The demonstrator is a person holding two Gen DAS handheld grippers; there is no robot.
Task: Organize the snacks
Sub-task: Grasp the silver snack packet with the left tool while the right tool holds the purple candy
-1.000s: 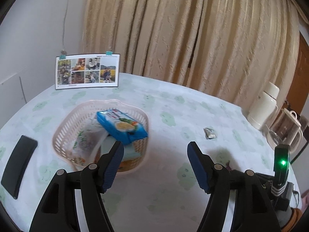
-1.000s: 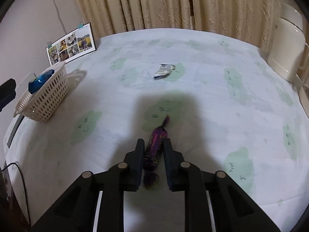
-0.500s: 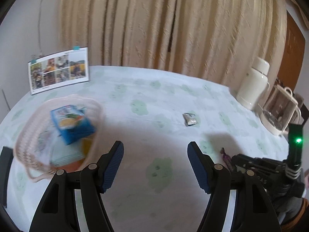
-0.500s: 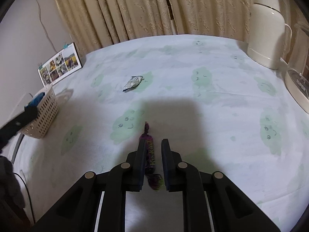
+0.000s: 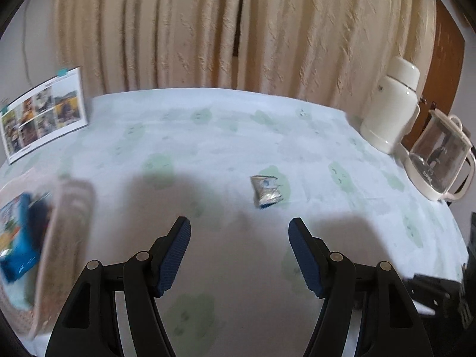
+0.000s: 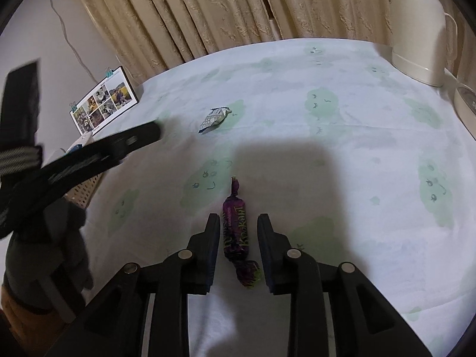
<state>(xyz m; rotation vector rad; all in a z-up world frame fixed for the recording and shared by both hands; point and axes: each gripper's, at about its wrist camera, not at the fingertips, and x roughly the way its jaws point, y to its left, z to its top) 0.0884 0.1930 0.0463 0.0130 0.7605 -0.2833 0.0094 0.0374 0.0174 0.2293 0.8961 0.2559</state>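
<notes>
A purple wrapped candy [image 6: 235, 223] lies on the tablecloth between the fingers of my right gripper [image 6: 238, 228], which is open with a gap on each side of the wrapper. A small silver snack packet [image 5: 266, 192] [image 6: 214, 117] lies further out on the table, just ahead of my left gripper [image 5: 239, 233], which is open and holds nothing. A pale woven basket [image 5: 64, 238] sits blurred at the left edge of the left wrist view, with a blue snack box [image 5: 17, 238] inside. The left gripper's arm [image 6: 89, 157] crosses the left side of the right wrist view.
A white thermos [image 5: 392, 104] [image 6: 419, 29] and a glass kettle [image 5: 440, 160] stand at the table's right rim. A clipped photo card [image 5: 41, 113] [image 6: 104, 101] stands at the back left, and curtains hang behind the round table [image 5: 223, 136].
My right gripper has opened and let go of the purple candy, which now rests on the cloth. My left gripper has swung right, away from the basket and toward the silver packet.
</notes>
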